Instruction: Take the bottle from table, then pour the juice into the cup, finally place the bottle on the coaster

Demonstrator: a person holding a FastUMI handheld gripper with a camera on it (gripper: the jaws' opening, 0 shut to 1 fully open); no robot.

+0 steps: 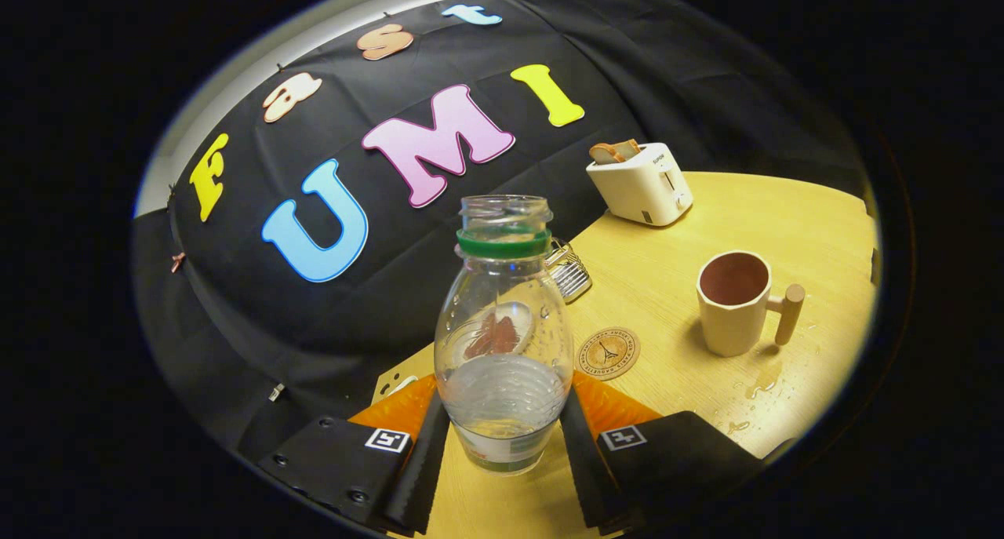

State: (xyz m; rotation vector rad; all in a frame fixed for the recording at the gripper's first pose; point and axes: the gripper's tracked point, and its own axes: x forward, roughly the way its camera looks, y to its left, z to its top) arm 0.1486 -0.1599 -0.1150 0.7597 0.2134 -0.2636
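Observation:
A clear, uncapped plastic bottle with a green neck ring stands upright between my fingers, with a little clear liquid in its lower part. My gripper is shut on the bottle's lower body, both fingers pressing its sides. The view is tilted, and I cannot tell whether the bottle's base touches the table. Just beyond the bottle, to the right, a round cork coaster lies flat on the wooden table. Further right stands a beige cup with a wooden peg handle and a dark inside.
A white toaster with bread slices in it stands at the back of the table by the black cloth wall. A small wire rack sits behind the bottle. Small puddles of liquid lie on the table near the cup.

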